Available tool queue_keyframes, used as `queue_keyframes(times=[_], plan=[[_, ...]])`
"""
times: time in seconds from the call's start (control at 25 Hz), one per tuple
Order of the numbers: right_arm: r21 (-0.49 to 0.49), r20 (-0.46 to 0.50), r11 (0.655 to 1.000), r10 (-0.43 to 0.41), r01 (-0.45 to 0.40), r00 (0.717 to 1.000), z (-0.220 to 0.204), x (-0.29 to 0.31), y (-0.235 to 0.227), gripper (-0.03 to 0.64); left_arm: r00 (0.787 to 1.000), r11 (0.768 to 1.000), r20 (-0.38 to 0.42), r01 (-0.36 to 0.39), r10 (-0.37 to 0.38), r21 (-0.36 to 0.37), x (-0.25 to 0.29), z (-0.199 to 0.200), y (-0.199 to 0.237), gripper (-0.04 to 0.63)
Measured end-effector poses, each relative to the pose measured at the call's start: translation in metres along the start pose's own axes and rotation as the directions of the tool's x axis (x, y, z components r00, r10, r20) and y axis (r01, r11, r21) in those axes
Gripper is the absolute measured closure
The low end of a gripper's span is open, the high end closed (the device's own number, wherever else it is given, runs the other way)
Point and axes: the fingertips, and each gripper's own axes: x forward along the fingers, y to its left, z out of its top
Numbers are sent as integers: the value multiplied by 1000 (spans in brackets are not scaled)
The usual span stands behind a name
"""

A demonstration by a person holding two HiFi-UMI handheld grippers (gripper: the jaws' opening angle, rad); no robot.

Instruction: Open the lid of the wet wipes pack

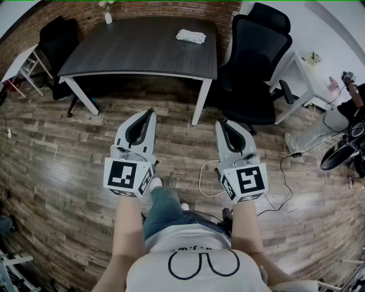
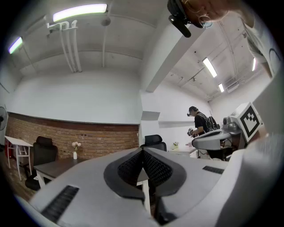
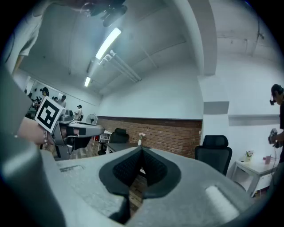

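Observation:
The wet wipes pack (image 1: 190, 36) is a pale flat packet lying near the far right edge of the dark table (image 1: 131, 51). Both grippers hover over the wood floor well short of the table, side by side and pointing towards it. My left gripper (image 1: 149, 113) is shut with nothing between its jaws, and in the left gripper view (image 2: 143, 151) the black pads meet. My right gripper (image 1: 221, 122) is likewise shut and empty, its pads pressed together in the right gripper view (image 3: 142, 149). The pack does not show in either gripper view.
A black office chair (image 1: 254, 63) stands right of the table, another (image 1: 57, 40) at its left. A small vase (image 1: 108, 17) sits at the table's far edge. A white desk (image 1: 299, 74) and a person (image 1: 353, 102) are at the right. Cables (image 1: 285, 194) lie on the floor.

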Motion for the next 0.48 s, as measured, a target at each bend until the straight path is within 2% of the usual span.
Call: queue_keyframes(times=[0.24, 0.48], plan=[[16, -2, 1000, -13, 13, 1000, -6, -4, -16, 620, 1000, 1000, 2, 3, -3, 9, 15, -2, -8, 597], [7, 6, 999, -31, 31, 999, -12, 21, -42, 618, 1000, 1000, 5, 17, -17, 1, 53, -10, 0, 597]])
